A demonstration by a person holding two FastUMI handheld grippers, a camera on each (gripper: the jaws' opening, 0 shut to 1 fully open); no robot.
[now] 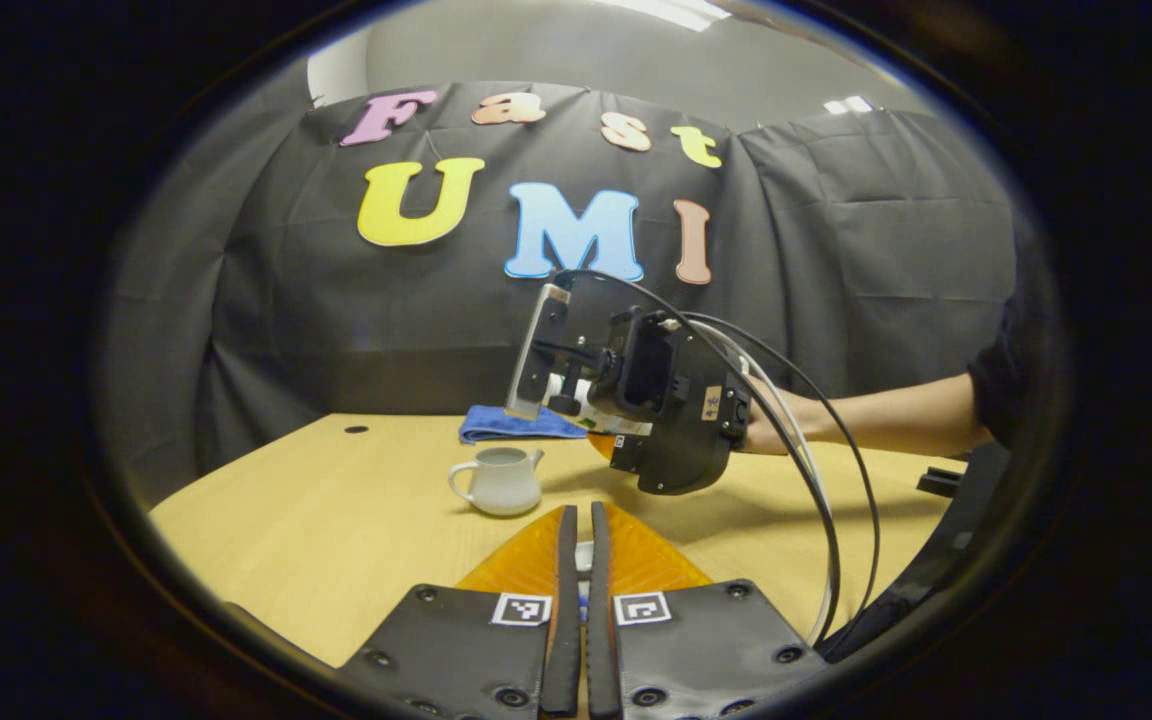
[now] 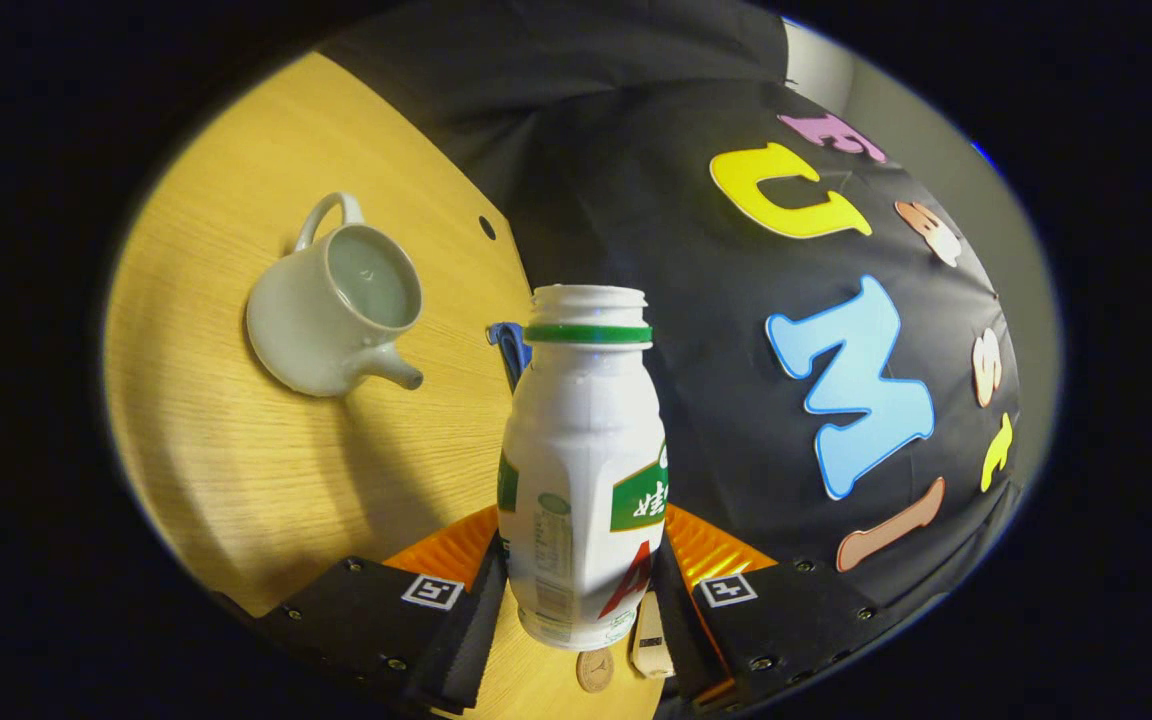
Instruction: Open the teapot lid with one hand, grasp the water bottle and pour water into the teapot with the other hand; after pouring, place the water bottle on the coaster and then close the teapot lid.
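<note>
A white teapot (image 1: 498, 480) stands open on the wooden table; in the right gripper view the teapot (image 2: 336, 300) has water inside and no lid. My right gripper (image 1: 561, 395) hangs above and right of it, shut on a white water bottle (image 1: 591, 412). The capless bottle (image 2: 581, 470), with a green neck ring, sits between my right gripper's (image 2: 581, 560) fingers, its mouth beside the pot rather than over it. Low over the table's near part, my left gripper (image 1: 584, 520) is almost shut, with a small white piece, apparently the teapot lid (image 1: 584, 556), pinched between its fingers.
A folded blue cloth (image 1: 511, 425) lies at the table's far side behind the teapot. A person's forearm (image 1: 886, 420) reaches in from the right. A small dark object (image 1: 941, 483) sits at the right edge. A small round brown disc (image 2: 594, 670) shows below the bottle's base.
</note>
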